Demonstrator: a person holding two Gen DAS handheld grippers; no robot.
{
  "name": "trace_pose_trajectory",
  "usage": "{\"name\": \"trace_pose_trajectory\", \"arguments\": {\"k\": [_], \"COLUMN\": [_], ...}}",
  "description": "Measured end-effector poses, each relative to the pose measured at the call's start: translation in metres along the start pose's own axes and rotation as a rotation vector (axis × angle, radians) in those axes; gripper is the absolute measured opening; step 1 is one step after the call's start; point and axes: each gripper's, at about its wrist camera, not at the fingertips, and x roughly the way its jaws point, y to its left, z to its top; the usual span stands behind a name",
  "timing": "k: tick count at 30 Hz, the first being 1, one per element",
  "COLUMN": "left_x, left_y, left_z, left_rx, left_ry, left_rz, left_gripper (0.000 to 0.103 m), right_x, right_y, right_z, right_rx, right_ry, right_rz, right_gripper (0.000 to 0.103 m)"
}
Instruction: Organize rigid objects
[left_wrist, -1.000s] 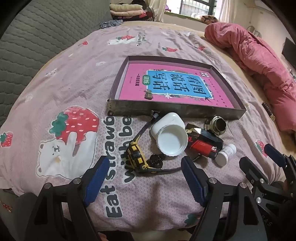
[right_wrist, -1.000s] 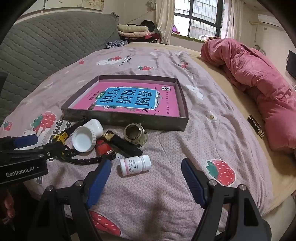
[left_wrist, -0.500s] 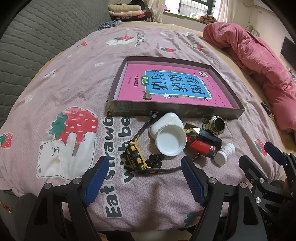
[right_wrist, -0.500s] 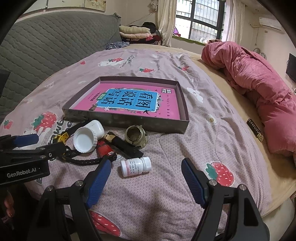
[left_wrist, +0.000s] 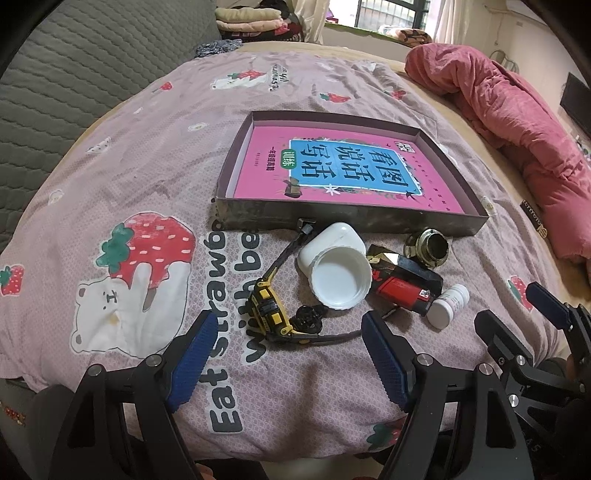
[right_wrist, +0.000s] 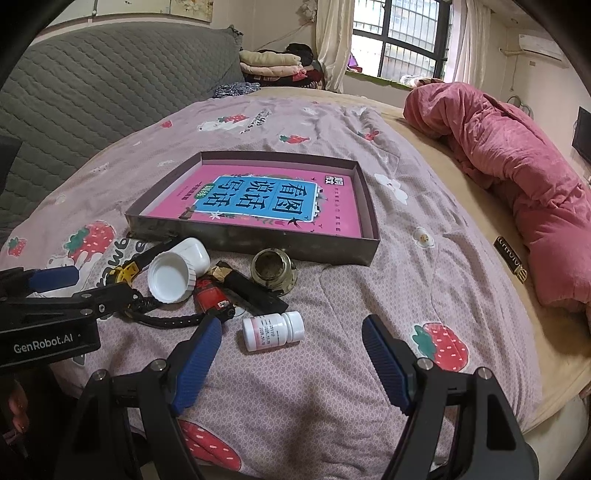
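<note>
Nothing has been picked up yet: this looks like the approach before the first grasp. The shallow box (left_wrist: 369, 223) lies on the bed (left_wrist: 129, 155) with only a pink book (left_wrist: 343, 166) flat inside it, and every loose item sits in a cluster just in front of the box's near wall.

In that cluster, a white cap (left_wrist: 340, 278) lies open side up against a white earbud case (left_wrist: 334, 238), close to the wall. A yellow-and-black watch (left_wrist: 267, 308) stretches from the wall toward the camera, left of the cap. Right of the cap are a red lighter (left_wrist: 400, 291) and a dark bar (left_wrist: 417, 269), with a small brass jar (right_wrist: 273, 271) nearest the box wall. The white pill bottle (right_wrist: 273, 330) lies on its side, farthest from the box.

The left tongs (left_wrist: 286, 354) hover spread wide and empty, just short of the watch. The right tongs (right_wrist: 291, 358) are likewise wide and empty, with the pill bottle between and just ahead of their tips.

The next move probably calls for the right tongs to drop around the bottle, pinch across its body, then carry it over the near wall into the box
</note>
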Motion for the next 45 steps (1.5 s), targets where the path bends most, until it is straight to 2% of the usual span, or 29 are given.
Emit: {"name": "trace_pose_trajectory", "arguments": {"k": [19,36,45], "left_x": [0.002,0.018,0.034], "left_y": [0.007,0.031,0.034], "left_z": [0.000,0.004,0.004], "left_rx": [-0.010,-0.069,-0.092], "left_ry": [0.002,0.034,0.080], "left_rz": [0.010,0.028,0.026], "left_gripper": [0.081,0.081,0.081], "right_x": [0.001,0.016,0.027], "right_y": [0.000,-0.006,-0.012], "right_z": [-0.001,-0.005,-0.006], "right_rx": [0.001,0.024,0.057], "right_ry": [0.004,0.036,0.055], "right_rz": [0.001,-0.002,-0.003], "right_gripper": [0.078,0.078,0.078]}}
